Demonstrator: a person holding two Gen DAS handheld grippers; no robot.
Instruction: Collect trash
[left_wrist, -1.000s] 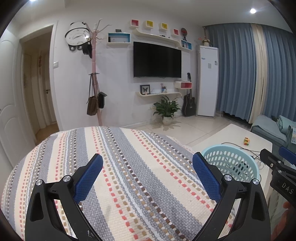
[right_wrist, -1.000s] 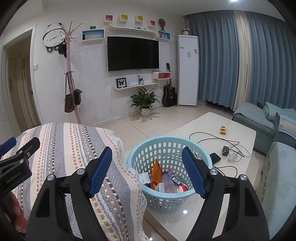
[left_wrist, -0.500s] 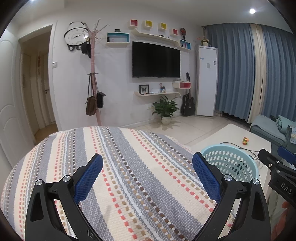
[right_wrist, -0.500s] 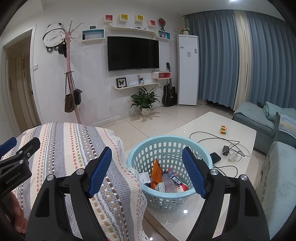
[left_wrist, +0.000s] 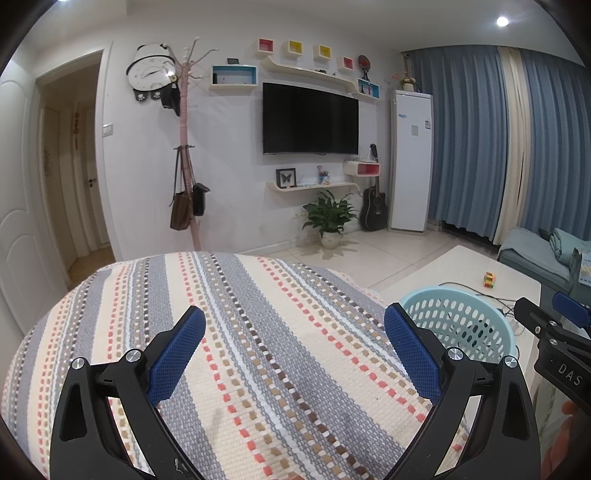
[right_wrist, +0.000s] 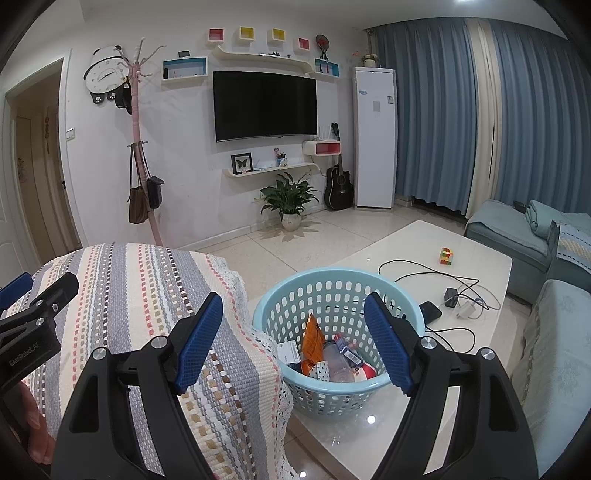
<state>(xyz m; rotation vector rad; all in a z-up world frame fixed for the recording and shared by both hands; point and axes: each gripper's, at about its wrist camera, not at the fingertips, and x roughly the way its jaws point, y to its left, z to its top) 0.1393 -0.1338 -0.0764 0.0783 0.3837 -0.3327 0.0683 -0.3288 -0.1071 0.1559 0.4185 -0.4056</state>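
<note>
A light blue perforated basket (right_wrist: 291, 310) stands on the white coffee table (right_wrist: 417, 243), holding trash: an orange snack packet (right_wrist: 312, 341), a clear plastic bottle (right_wrist: 334, 363) and a white card (right_wrist: 288, 352). My right gripper (right_wrist: 293, 341) hovers open above and in front of the basket, nothing between its blue pads. My left gripper (left_wrist: 293, 354) is open over the striped woven cloth (left_wrist: 258, 332), empty too. The basket (left_wrist: 458, 321) shows at the right in the left wrist view, beside the other gripper's black fingers (left_wrist: 546, 332).
On the coffee table lie a colour cube (right_wrist: 446, 256), black cables (right_wrist: 424, 269), a charger (right_wrist: 451, 295) and a dark phone (right_wrist: 430, 311). A teal sofa (right_wrist: 524, 236) stands right. A coat stand (right_wrist: 138, 147), potted plant (right_wrist: 290, 201) and guitar (right_wrist: 338, 184) line the far wall.
</note>
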